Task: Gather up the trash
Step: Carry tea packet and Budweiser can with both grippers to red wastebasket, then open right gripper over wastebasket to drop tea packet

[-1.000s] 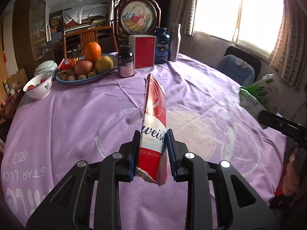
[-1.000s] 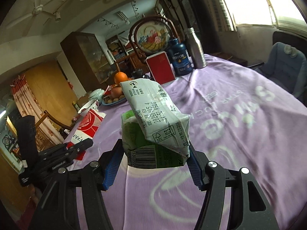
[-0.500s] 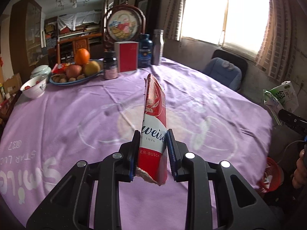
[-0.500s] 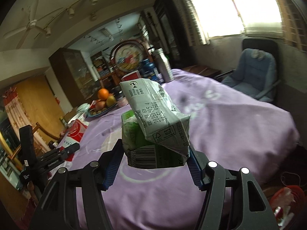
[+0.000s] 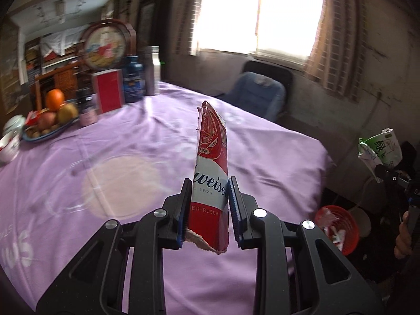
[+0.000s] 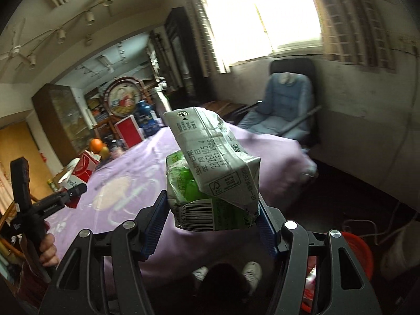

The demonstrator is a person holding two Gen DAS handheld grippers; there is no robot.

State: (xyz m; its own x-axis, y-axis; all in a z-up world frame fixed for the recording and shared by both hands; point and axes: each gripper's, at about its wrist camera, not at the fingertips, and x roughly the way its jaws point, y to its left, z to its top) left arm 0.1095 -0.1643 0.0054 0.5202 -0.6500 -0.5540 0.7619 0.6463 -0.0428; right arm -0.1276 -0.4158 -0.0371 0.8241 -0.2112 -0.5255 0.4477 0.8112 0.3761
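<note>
Cardboard from a red beer carton (image 5: 211, 181) stands upright between the left gripper's (image 5: 208, 210) blue pads, pinched at its lower part, its torn bottom edge hanging just below the fingers — all of it above the purple tablecloth (image 5: 126, 162). The right gripper (image 6: 211, 225) squeezes a crushed green drink carton (image 6: 210, 173) by its base, the bent grey top leaning forward past the fingertips, beyond the table edge. A red bin (image 5: 338, 225) sits on the floor below — wrappers inside.
</note>
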